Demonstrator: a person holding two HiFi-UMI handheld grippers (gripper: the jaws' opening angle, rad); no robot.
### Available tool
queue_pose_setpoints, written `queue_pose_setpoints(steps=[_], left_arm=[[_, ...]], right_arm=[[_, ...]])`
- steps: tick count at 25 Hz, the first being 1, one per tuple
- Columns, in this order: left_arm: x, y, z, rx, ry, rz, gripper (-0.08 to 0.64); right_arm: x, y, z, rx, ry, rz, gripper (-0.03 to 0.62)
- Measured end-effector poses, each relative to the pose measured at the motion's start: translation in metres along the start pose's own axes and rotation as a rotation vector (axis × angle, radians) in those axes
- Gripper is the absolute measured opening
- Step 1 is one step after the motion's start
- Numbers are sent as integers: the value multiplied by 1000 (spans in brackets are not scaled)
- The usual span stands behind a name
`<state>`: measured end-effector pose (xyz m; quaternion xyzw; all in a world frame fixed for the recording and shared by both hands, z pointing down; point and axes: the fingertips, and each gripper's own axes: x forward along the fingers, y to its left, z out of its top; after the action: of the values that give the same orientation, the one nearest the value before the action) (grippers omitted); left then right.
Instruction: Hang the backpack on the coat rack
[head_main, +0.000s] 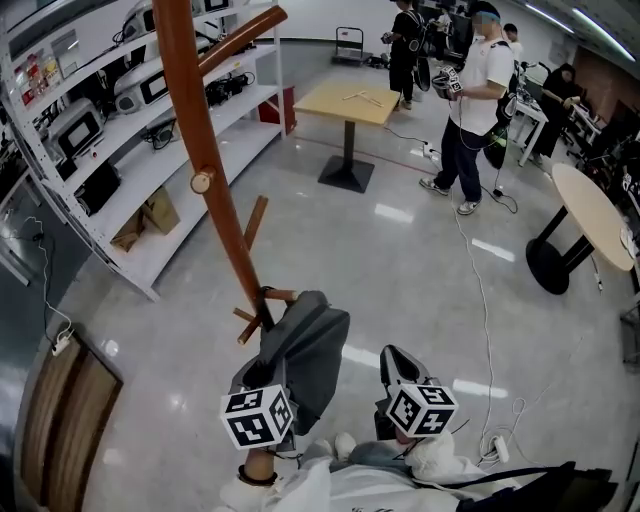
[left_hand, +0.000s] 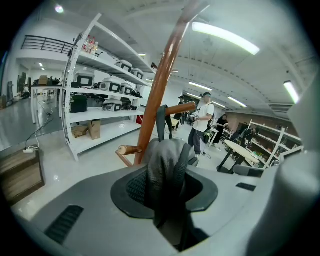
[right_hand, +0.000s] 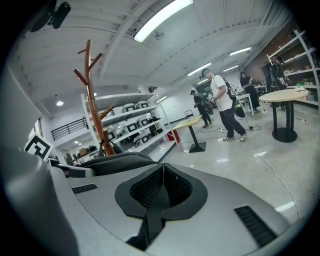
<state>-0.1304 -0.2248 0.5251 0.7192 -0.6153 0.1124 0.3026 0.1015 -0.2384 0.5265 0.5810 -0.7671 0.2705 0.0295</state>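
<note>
Your left gripper (left_hand: 165, 187) pinches a fold of the grey backpack (head_main: 305, 345). Your right gripper (right_hand: 161, 187), just beside it, has its jaws pressed together on nothing. The backpack rests against the coat rack (head_main: 205, 160) trunk with its strap (left_hand: 161, 122) running up to a low peg (left_hand: 181, 107); white shelving (head_main: 150, 190) stands beyond.

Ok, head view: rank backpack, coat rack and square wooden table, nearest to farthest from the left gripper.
1. backpack, gripped by the left gripper, bottom centre.
2. coat rack, just beyond it, centre-left.
3. square wooden table, far across the floor, top centre.
</note>
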Motion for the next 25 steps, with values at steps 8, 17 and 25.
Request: queue_pose_setpoints(steps=[8,17,25], left_arm=[[5,9,-2,6,-2,12,107],[14,14,-7,40,-27,2,107],[24,22,-10,97,-49,33,115]], right_arm=[[-3,2,-4,-3,12,-1,14],[-4,5,-9,-13,23,4,14],[-6,12,-14,-18,30,5,14]])
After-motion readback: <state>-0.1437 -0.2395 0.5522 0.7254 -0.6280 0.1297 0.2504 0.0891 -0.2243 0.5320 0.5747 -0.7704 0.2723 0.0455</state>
